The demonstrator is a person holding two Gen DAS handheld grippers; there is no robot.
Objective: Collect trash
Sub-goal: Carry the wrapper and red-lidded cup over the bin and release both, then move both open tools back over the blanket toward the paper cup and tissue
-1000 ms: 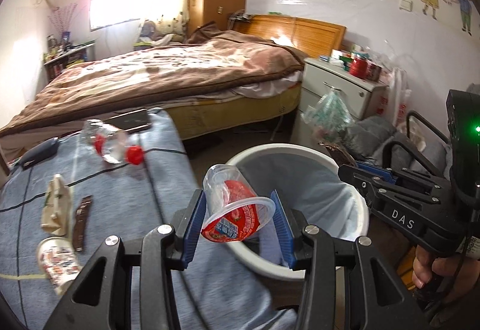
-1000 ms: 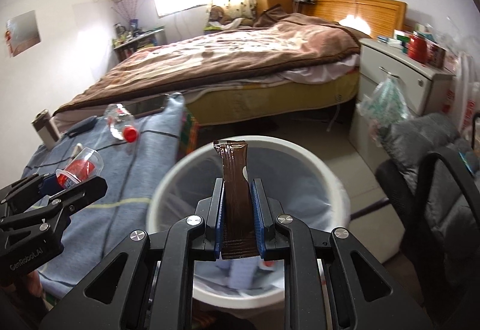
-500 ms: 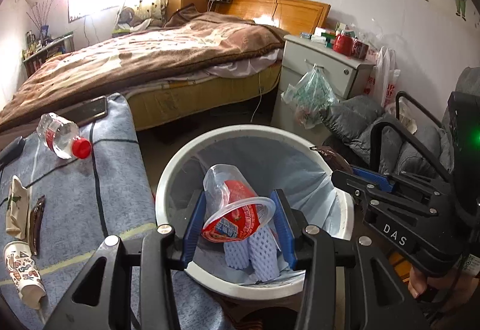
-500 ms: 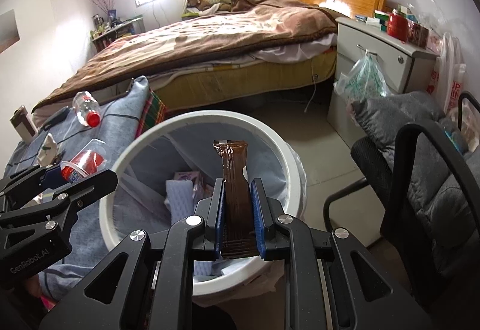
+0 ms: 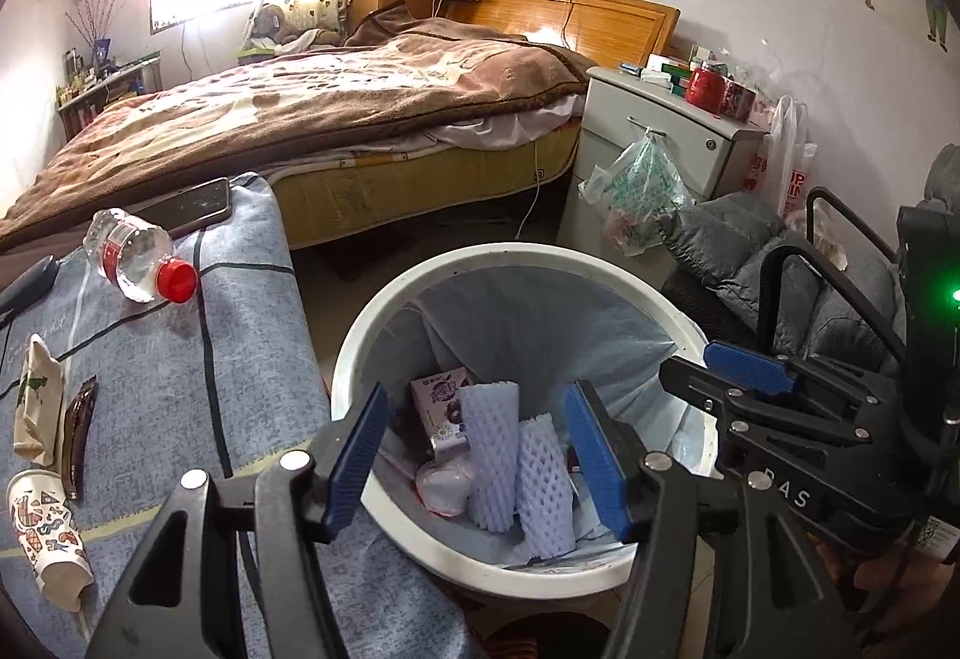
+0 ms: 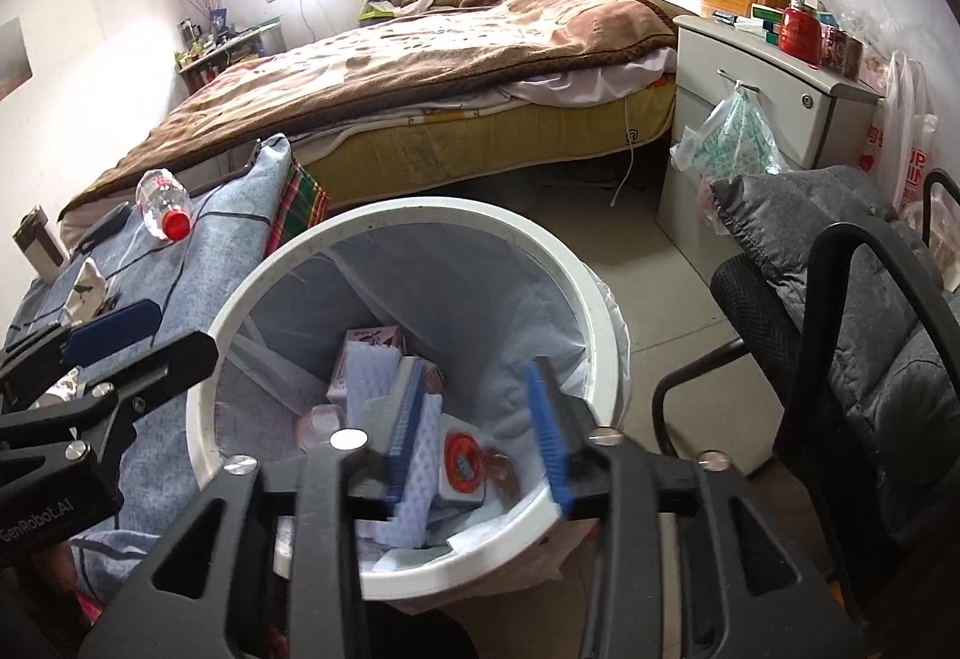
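Both of your grippers hang over the white trash bin (image 5: 348,359), each with its jaws just sprung apart and nothing between them: left gripper (image 5: 480,455), right gripper (image 6: 480,425). The remaining litter lies to your left on the blue-clothed bench (image 5: 240,347). A printed paper cup (image 5: 48,527) lies on its side nearest the left gripper, its long axis running roughly away from you. Just beyond it are a dark wrapper (image 5: 78,431) and a crumpled carton (image 5: 36,401). The clear bottle (image 5: 138,257) lies farthest. Your left hand is the nearer one.
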